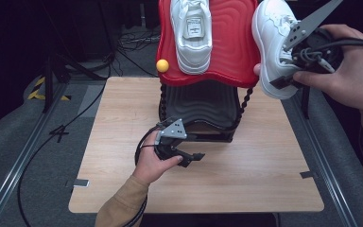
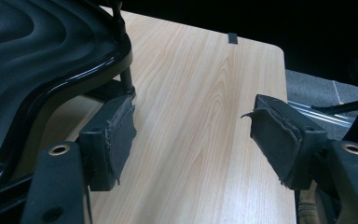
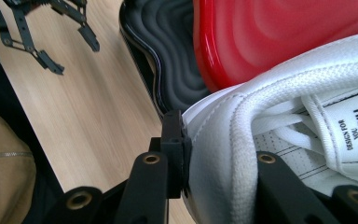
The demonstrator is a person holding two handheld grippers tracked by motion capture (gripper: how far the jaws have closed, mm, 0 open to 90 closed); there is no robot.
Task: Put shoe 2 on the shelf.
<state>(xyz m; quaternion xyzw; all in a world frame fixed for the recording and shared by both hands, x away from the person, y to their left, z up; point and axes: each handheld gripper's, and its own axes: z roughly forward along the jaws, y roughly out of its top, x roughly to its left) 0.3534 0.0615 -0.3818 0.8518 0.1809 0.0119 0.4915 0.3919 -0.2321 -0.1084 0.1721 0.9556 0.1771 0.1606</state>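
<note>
Pale wood table (image 1: 123, 156) — white laced sneaker (image 1: 274, 47) pinched in right claw (image 1: 283, 71), left claw (image 1: 189, 153) spread, empty.

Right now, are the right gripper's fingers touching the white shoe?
Touching. In the right gripper view the right gripper has its fingers pressed against the shoe, one outside the side wall, one inside the opening.

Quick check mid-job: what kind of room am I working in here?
Probably a lab or recording studio: a bare wooden table on grey carpet, metal floor rails, loose cables and dark surroundings.
</note>
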